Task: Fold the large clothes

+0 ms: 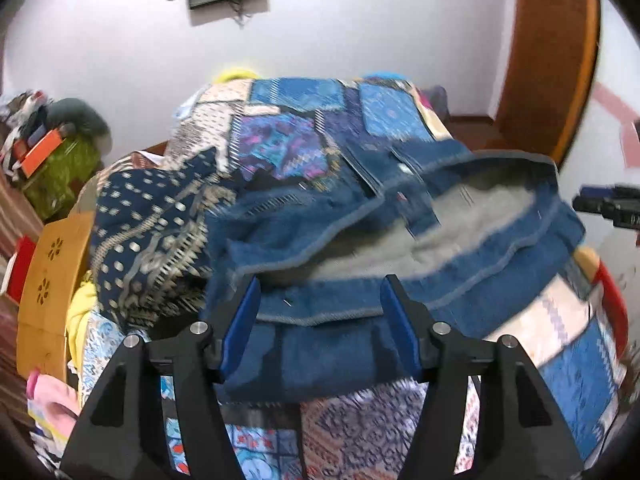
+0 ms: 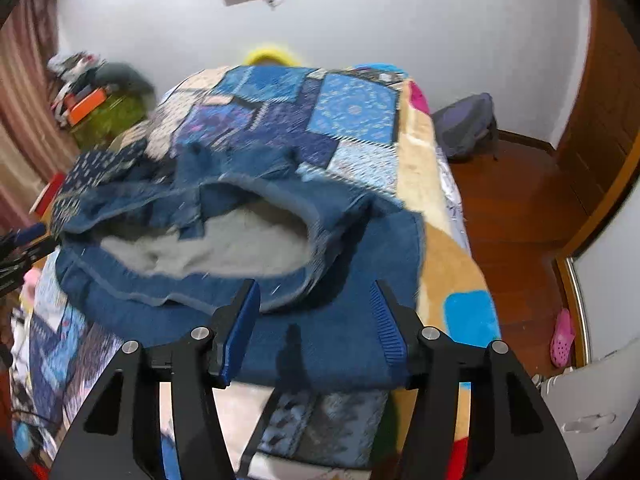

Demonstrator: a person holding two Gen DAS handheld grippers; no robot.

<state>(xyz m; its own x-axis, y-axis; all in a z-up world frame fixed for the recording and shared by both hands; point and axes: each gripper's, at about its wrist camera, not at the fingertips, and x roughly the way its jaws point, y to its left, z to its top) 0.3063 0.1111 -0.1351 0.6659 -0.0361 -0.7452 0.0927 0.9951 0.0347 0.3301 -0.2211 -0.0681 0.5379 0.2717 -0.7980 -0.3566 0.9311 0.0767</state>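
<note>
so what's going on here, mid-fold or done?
A person with a handheld gripper in each hand is folding a blue denim garment with grey lining on a patchwork-quilted bed. Both the left gripper and right gripper stand open above the denim, gripping nothing. The garment lies bunched, its lined opening gaping, so the fold looks unfinished.

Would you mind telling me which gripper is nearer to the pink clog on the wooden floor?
Right. The pink clog lies on the floor off the bed's right side, just beyond the right gripper; the left gripper hovers over the denim garment farther left.
</note>
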